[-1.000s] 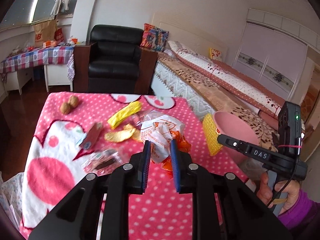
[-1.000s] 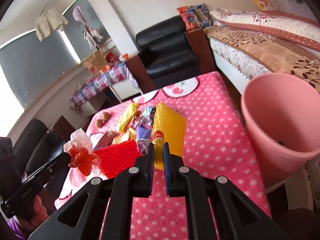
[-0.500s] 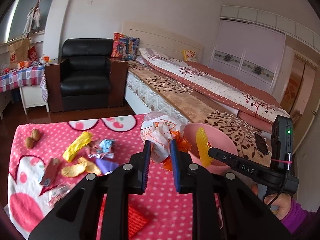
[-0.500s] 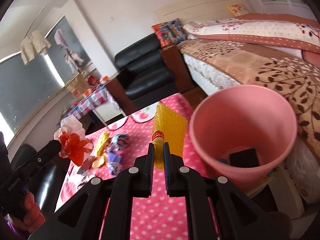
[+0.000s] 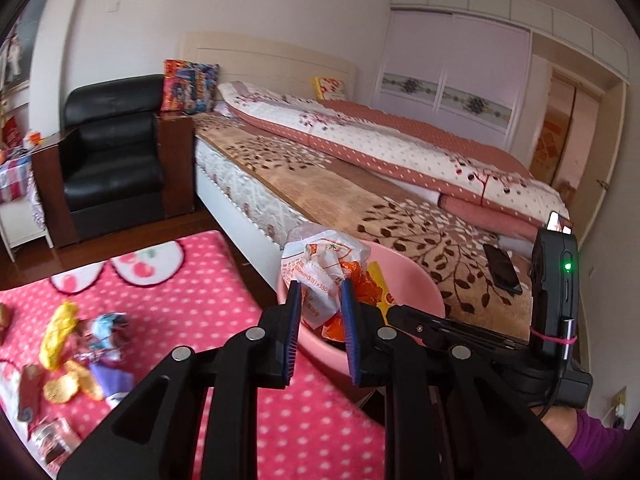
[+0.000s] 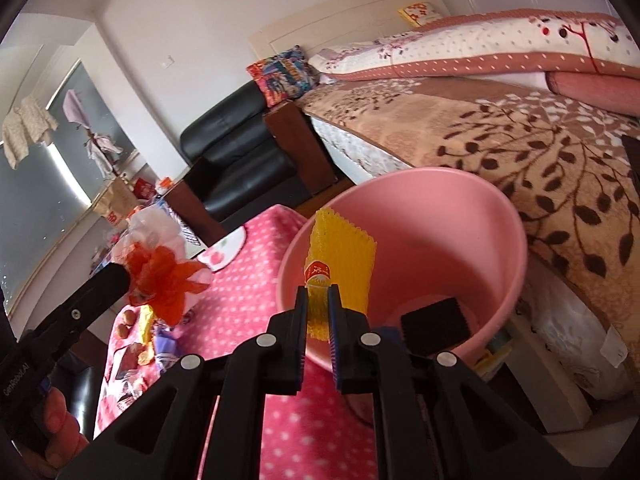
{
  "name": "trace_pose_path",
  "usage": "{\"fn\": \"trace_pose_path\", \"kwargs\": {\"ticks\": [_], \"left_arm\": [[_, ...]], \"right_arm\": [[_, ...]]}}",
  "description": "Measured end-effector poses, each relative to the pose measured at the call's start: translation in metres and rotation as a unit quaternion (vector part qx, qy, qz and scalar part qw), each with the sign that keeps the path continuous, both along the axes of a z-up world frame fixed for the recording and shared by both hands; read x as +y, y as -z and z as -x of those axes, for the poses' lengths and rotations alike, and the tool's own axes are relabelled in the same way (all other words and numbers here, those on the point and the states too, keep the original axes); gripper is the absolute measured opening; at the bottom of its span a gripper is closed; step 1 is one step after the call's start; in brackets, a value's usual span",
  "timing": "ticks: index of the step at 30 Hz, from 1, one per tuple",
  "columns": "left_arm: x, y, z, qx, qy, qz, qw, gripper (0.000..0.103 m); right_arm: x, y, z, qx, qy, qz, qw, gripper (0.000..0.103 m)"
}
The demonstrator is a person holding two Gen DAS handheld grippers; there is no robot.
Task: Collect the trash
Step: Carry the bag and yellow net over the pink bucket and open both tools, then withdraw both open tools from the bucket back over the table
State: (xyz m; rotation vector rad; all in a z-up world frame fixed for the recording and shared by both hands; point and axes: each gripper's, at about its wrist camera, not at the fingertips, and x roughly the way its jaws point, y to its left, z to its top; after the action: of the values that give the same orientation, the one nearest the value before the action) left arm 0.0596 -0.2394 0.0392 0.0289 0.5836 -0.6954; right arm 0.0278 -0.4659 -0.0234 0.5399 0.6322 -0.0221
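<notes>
Pink bin: a pink plastic bin point(image 6: 404, 240) is standing just off the edge of the table, between it and the bed point(image 5: 360, 184); a black block point(image 6: 434, 322) is lying at its bottom.
Right gripper: the right gripper point(image 6: 318, 312) is pinching a yellow textured wrapper point(image 6: 340, 264) by its lower edge, the jaws clamped narrowly on it, and is holding it upright over the bin's near rim.
Left gripper: the left gripper point(image 5: 320, 316) is gripping a crumpled white-and-orange wrapper point(image 5: 324, 276) between its blue pads point(image 5: 293, 320), held at the bin's near rim; in the right wrist view the same bundle is showing to the left of the bin, over the table.
Table: a pink dotted cloth point(image 5: 192, 304) is covering the table.
Trash remaining: a yellow packet point(image 5: 58, 332), a blue-and-white wrapper point(image 5: 108, 328), a purple scrap point(image 5: 112, 380) and orange crisp-like pieces point(image 5: 60, 388) are lying together near the left edge, well apart from the bin.
Background: a black armchair point(image 5: 112, 152) is standing beside the bed, with a bright patterned cushion point(image 5: 190, 86) next to it.
</notes>
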Motion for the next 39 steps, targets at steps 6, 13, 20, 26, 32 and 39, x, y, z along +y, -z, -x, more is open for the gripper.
{"fn": "trace_pose_path", "kwargs": {"ticks": [6, 13, 20, 26, 32, 39], "left_arm": [[-0.03, 0.02, -0.012, 0.012, 0.021, -0.019, 0.9995, 0.02], [-0.047, 0.031, -0.023, 0.034, 0.032, -0.024, 0.9986, 0.03], [-0.046, 0.031, -0.022, 0.051, 0.033, -0.011, 0.9981, 0.04], [-0.029, 0.019, -0.009, 0.046, 0.014, -0.006, 0.9988, 0.04], [-0.001, 0.005, 0.009, 0.034, -0.018, 0.005, 0.9993, 0.04], [0.041, 0.001, 0.022, 0.032, -0.064, 0.002, 0.9974, 0.04]], "right_arm": [[-0.017, 0.011, -0.004, 0.01, 0.018, -0.001, 1.0, 0.01], [-0.027, 0.013, -0.007, 0.02, 0.032, 0.016, 0.999, 0.023], [-0.027, 0.011, 0.001, 0.019, 0.04, 0.026, 0.999, 0.031], [-0.004, 0.002, 0.009, 0.008, 0.028, 0.035, 0.999, 0.038], [0.038, -0.008, 0.019, -0.005, -0.007, 0.067, 0.998, 0.043], [0.086, -0.014, 0.025, -0.015, -0.045, 0.086, 0.995, 0.043]]}}
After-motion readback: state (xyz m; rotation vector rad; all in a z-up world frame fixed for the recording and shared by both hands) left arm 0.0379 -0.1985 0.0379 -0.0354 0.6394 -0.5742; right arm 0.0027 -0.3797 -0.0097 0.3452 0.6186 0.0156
